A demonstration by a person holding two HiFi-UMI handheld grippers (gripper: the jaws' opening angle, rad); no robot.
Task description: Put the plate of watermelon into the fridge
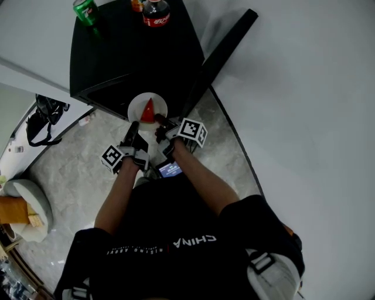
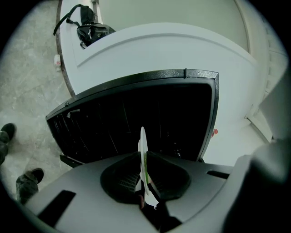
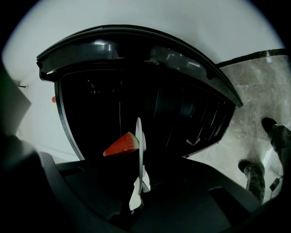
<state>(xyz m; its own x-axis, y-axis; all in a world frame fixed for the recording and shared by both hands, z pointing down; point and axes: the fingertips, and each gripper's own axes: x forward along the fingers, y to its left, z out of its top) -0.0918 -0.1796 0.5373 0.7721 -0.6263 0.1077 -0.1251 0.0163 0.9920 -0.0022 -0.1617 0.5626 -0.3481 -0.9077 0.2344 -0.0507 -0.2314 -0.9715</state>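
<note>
A white plate (image 1: 140, 107) with a red watermelon wedge (image 1: 148, 110) hangs just in front of the black fridge (image 1: 117, 53), whose door (image 1: 222, 53) stands open. My left gripper (image 1: 132, 130) is shut on the plate's near left rim, and my right gripper (image 1: 160, 124) is shut on its near right rim. The left gripper view has the plate (image 2: 143, 150) edge-on between the left gripper's (image 2: 144, 179) jaws, facing the dark fridge interior (image 2: 136, 113). The right gripper view has the plate (image 3: 138, 145) edge-on in the right gripper (image 3: 137, 184), with the wedge (image 3: 122, 144) on its left face.
A green bottle (image 1: 86, 10) and a cola bottle (image 1: 156, 13) stand on the fridge top. A black bag (image 1: 44, 120) lies on the marble floor at left, with a round cushion (image 1: 26, 205) nearer. White walls flank the fridge. The person's shoes (image 3: 254, 175) are on the floor.
</note>
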